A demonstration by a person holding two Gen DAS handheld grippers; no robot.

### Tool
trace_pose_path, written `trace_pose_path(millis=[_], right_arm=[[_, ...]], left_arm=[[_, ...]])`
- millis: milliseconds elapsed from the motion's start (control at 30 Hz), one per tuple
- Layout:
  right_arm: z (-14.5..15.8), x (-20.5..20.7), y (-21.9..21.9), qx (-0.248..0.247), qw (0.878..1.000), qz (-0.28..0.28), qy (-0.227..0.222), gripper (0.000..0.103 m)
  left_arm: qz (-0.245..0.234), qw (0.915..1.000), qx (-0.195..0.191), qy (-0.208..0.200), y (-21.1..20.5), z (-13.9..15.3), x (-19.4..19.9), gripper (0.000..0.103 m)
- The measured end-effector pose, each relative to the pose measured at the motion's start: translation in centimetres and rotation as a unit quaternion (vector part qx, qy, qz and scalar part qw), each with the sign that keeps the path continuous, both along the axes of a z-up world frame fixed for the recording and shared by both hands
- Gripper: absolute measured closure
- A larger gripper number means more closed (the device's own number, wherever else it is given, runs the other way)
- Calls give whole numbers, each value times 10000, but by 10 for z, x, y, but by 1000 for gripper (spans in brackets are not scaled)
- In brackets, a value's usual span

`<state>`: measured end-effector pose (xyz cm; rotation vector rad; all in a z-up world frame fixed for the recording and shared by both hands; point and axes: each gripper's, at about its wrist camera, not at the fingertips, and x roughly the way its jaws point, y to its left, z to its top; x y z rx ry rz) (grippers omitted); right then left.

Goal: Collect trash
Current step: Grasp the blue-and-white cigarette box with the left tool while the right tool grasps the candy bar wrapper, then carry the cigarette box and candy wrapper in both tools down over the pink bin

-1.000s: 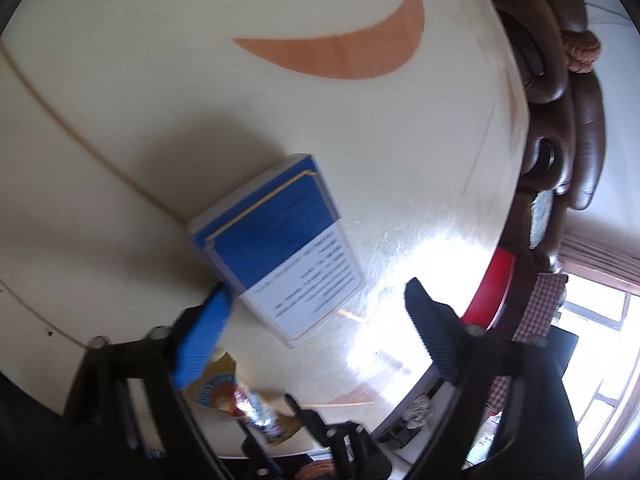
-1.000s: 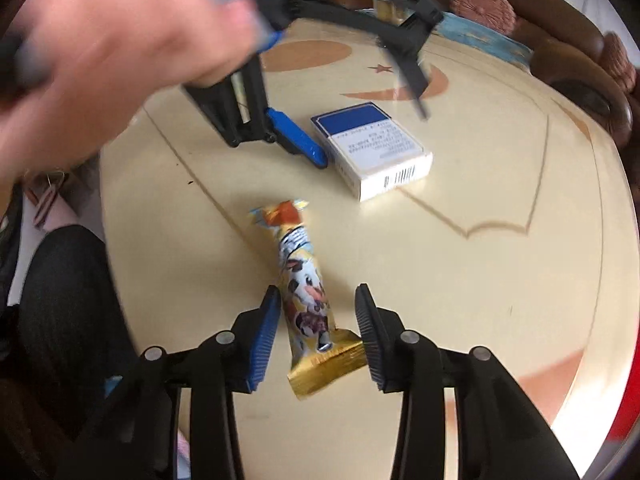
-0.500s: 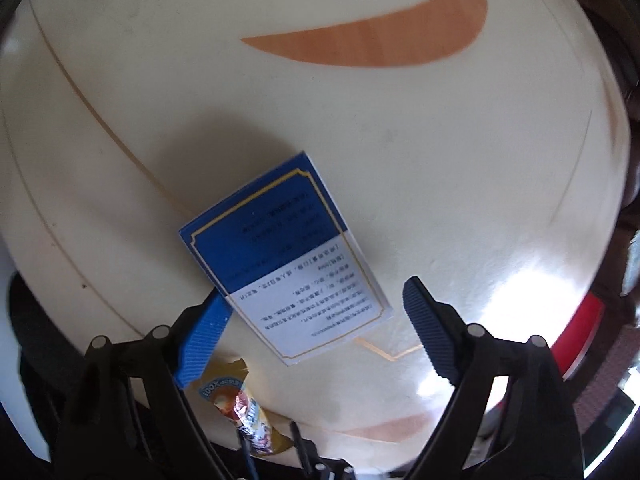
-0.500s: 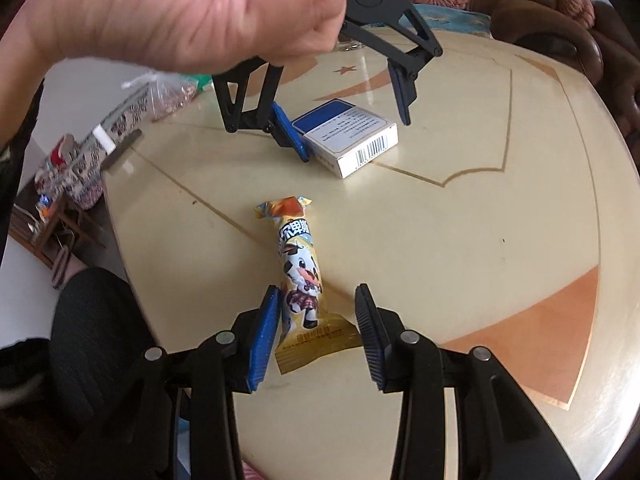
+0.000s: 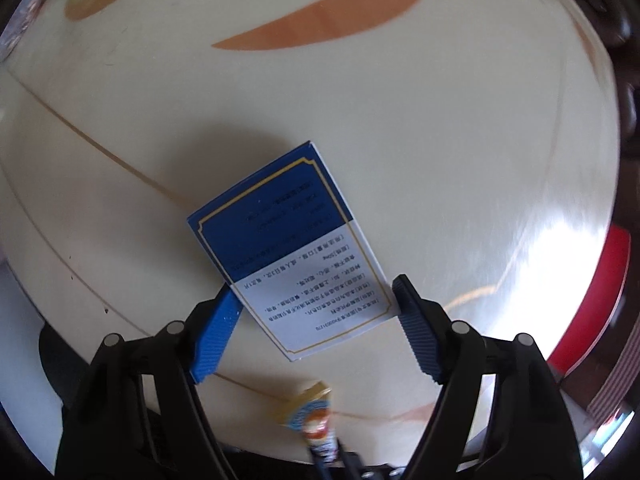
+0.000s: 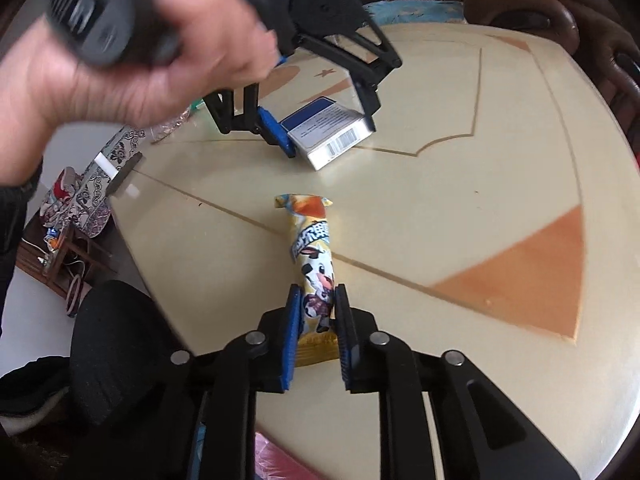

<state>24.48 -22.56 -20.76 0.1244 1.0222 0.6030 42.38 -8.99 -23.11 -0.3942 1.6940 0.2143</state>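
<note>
a glossy cream table (image 6: 460, 208) with thin gold inlay lines and orange shapes is seen in both views; glare washes out part of its surface in the left wrist view. a flat rectangular carton (image 5: 288, 252), smooth card printed half blue and half white with a gold border, is lying on the table; its small print is too blurred to be read, and a barcode is shown on its end in the right wrist view (image 6: 332, 136). the left gripper (image 5: 316, 320) is lowered over it, its ribbed blue pads set on either side of the carton's white end, and its jaws are closing; firm pressing on the card cannot be made out. the hand (image 6: 132, 44) gripping its handle is blurred. nearer the table's edge, a long crinkled foil snack wrapper (image 6: 316, 264), yellow with a cartoon cow and a pleated sealed tip, is laid flat. its lower part is pinched between the pressed-together jaws of the right gripper (image 6: 318, 320), so its bottom end is partly hidden. in the left wrist view only the wrapper's tip (image 5: 312, 416) is seen, cut off and out of focus.
</note>
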Motion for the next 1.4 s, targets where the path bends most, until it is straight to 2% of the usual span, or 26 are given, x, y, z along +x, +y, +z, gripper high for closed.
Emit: trace_pose_path(millis=[133, 267, 433, 533, 567, 667, 767, 867, 1000, 1100, 1267, 1400], right_arm=[[1, -5, -2, -49, 9999, -118, -6, 87], [5, -12, 2, -376, 9987, -251, -248, 87], [14, -21, 9, -644, 9956, -453, -509, 87], [24, -28, 11, -793, 9923, -641, -698, 87], [27, -31, 11, -836, 9910, -715, -762, 87], [40, -41, 3, -885, 9871, -959, -926, 87], [58, -54, -3, -937, 9819, -1214, -1112, 87], [74, -67, -6, -866, 9795, -1387, -1177, 87], [91, -93, 1, -909, 9770, -1465, -1255, 87], [96, -108, 4, -885, 9769, -1522, -1211, 87], [104, -137, 14, -981, 9756, -1565, -1189, 87], [101, -159, 23, -1014, 9750, -1605, -1156, 87]], left_arm=[[-368, 9989, -177, -230, 6, 2, -16, 30], [-682, 9958, -189, -580, 18, 6, -32, 30], [-1259, 9845, -116, -1216, 26, 24, -55, 30], [-1599, 9732, -13, -1653, 26, 39, -70, 30], [-1715, 9671, 58, -1879, 27, 47, -80, 30], [-1875, 9545, 116, -2318, 26, 68, -94, 30], [-2019, 9441, 131, -2603, 35, 81, -109, 30], [-2249, 9289, 229, -2935, 52, 99, -126, 30], [-2627, 9097, 360, -3195, 47, 112, -187, 30], [-2910, 9001, 325, -3227, 48, 110, -216, 30], [-3320, 8873, 318, -3186, 50, 99, -258, 30], [-3508, 8819, 206, -3141, 52, 92, -293, 30]])
